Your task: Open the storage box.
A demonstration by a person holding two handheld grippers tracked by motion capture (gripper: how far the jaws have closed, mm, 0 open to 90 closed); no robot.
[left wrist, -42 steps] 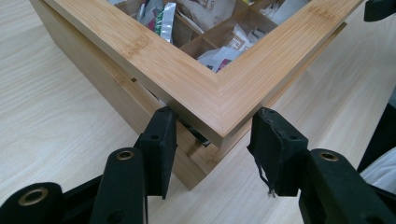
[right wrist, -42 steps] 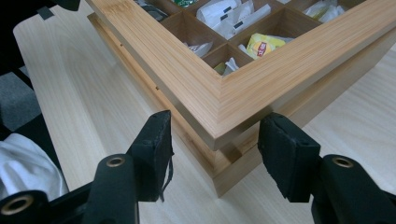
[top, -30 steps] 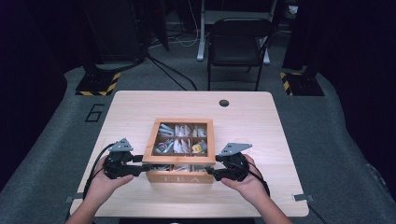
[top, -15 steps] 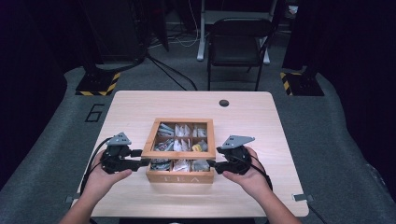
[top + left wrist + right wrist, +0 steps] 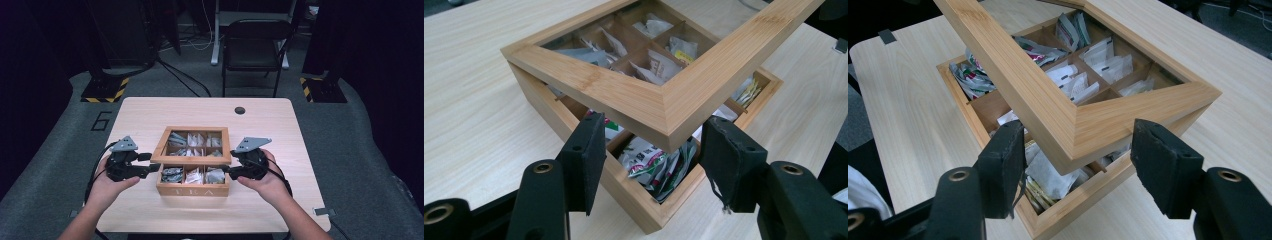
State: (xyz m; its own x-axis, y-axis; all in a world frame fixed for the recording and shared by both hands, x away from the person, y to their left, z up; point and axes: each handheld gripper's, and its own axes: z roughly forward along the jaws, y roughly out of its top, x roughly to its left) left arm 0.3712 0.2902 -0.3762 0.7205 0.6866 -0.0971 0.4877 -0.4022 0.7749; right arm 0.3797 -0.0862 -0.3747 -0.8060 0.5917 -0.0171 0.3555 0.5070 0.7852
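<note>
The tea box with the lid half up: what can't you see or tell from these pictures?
- Hinge of the lid: high view, hidden behind the raised frame.
- Print on the tea bags: both gripper views, too small and blurred to read.
- Whether the left gripper and right gripper touch the lid: the jaws stand wide at its corners, and the contact is hidden under the wood.
- Far side of the box: high view, covered by the lid.

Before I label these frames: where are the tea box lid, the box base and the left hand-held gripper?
tea box lid (image 5: pixel 644 102), left gripper view, front frame corner.
box base (image 5: pixel 192 190), high view, front wall.
left hand-held gripper (image 5: pixel 651 147), left gripper view, midway between fingertips.
</note>
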